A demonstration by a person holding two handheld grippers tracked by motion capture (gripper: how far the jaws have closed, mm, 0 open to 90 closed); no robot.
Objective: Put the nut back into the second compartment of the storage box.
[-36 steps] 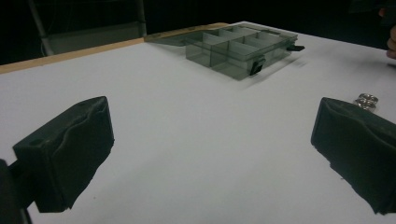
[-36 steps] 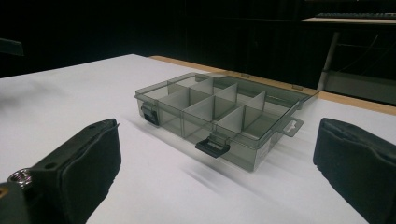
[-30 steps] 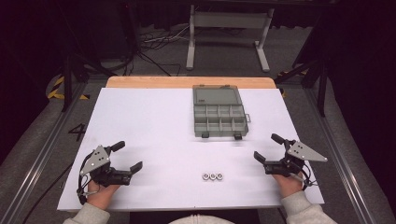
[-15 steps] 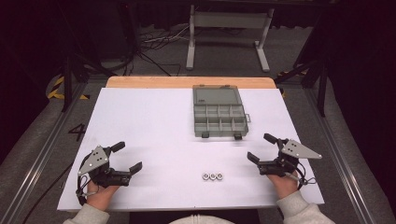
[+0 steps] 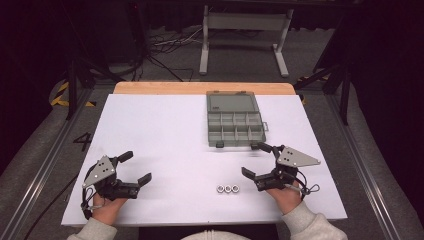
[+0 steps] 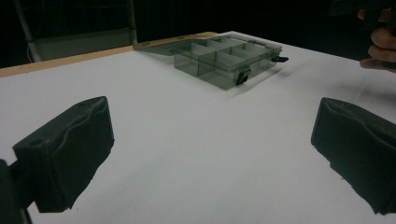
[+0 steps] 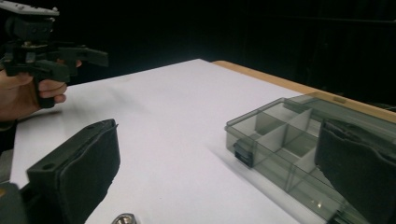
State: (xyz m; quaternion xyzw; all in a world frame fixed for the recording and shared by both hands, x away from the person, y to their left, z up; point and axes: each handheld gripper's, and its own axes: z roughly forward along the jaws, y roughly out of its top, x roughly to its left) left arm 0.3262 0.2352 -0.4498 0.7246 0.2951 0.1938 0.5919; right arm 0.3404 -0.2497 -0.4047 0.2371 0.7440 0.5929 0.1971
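Three small silver nuts [image 5: 227, 188] lie in a row near the front edge of the white table [image 5: 165, 130]. An open grey compartment box [image 5: 235, 120] sits behind them, its lid laid back. My right gripper [image 5: 255, 160] stands open just right of the nuts, between them and the box. In the right gripper view its wide-apart jaws frame the box [image 7: 289, 140], and one nut [image 7: 123, 218] shows at the bottom edge. My left gripper [image 5: 136, 167] is open at the front left with nothing between its jaws. The left gripper view has the box [image 6: 224, 60] far ahead.
A wooden strip [image 5: 200, 88] edges the back of the table. Beyond it are a metal stand [image 5: 245, 30] and cables on the dark floor. The other hand with the left gripper [image 7: 46, 42] shows far off in the right gripper view.
My right gripper has moved left, toward the nuts and the front of the box. The left gripper has barely moved.
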